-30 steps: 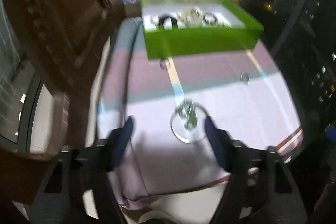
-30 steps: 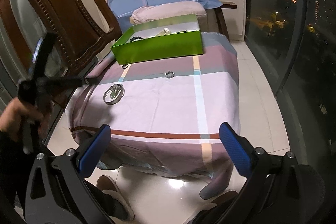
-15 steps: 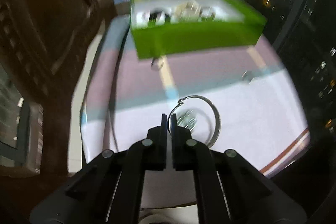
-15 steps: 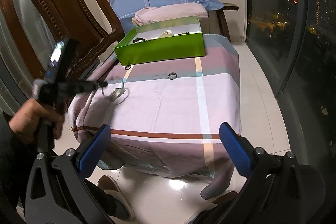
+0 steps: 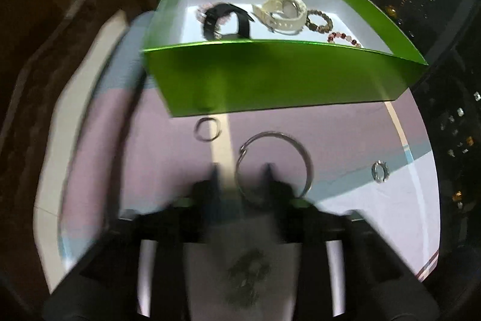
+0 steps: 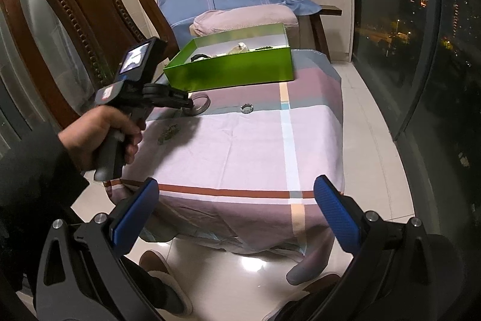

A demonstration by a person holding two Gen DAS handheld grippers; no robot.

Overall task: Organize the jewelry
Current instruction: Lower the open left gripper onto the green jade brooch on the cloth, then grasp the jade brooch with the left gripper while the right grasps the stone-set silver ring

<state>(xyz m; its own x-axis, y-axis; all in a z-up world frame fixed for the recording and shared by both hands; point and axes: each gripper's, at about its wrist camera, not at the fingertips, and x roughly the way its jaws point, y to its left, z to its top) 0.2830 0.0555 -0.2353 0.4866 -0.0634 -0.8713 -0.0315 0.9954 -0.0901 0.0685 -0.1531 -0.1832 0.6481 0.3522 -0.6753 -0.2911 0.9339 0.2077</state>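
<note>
A green box (image 5: 279,74) holds a black watch (image 5: 228,21), a white watch (image 5: 282,11) and bead bracelets (image 5: 320,20); it also shows in the right wrist view (image 6: 234,66). My left gripper (image 5: 242,173) is blurred, its fingers somewhat apart. A silver bangle (image 5: 275,164) sits at its tips just in front of the box; whether it is gripped I cannot tell. The bangle (image 6: 198,104) shows at the left gripper's tip (image 6: 189,103). A dark ornament (image 6: 168,134) lies on the cloth below. My right gripper (image 6: 234,209) is open and empty, off the table's near edge.
A small ring (image 5: 207,129) lies by the box front and another ring (image 5: 379,170) lies to the right. The table (image 6: 255,146) has a striped pink cloth. A carved wooden chair (image 6: 75,20) stands left, a cushioned chair (image 6: 243,17) behind, a glass wall right.
My left gripper carried the bangle forward to just before the green box, and its fingers have parted. The ornament that was inside the bangle stays on the cloth. The right gripper held still.
</note>
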